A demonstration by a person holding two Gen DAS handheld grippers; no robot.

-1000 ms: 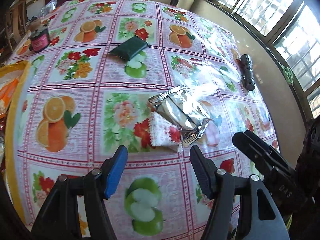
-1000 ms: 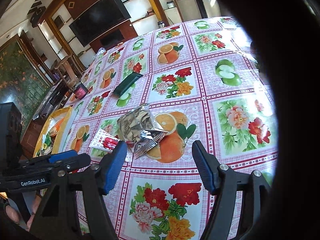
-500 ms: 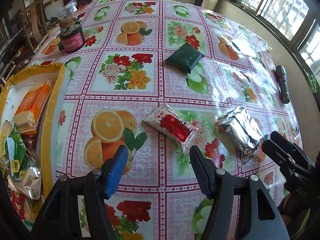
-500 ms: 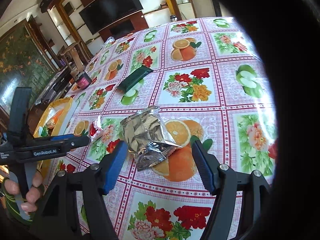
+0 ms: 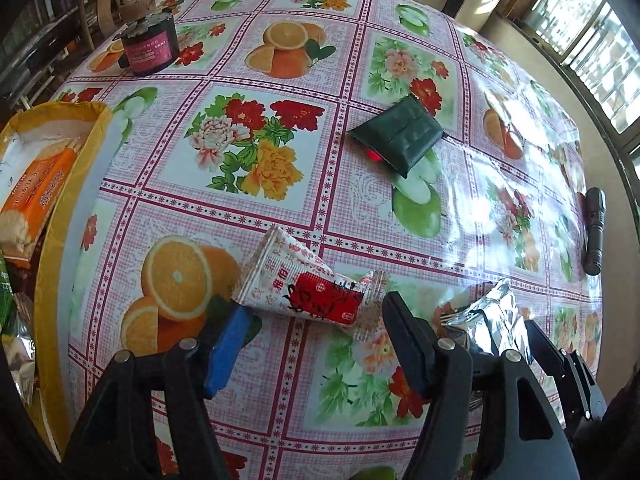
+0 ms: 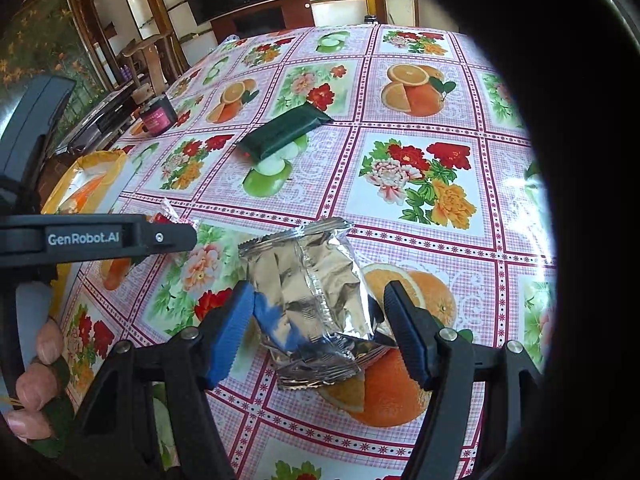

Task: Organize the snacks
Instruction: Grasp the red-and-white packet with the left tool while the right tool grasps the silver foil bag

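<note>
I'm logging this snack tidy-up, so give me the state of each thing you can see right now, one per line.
Left gripper: open, jaws just widening, straddling the red and white packet.
Red and white packet: flat on the tablecloth, sealed, not gripped.
Right gripper: open around the silver foil packet.
Silver foil packet: crumpled, lying on the table, not pinched.
Dark green packet: flat, untouched.
Yellow bag: open, snacks inside.
Flashlight: lying near the table edge.

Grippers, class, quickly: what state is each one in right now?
Left gripper: open, jaws just widened, red-and-white snack packet ahead, not gripped.
Right gripper: open, straddling the silver foil packet, not pressing it.
</note>
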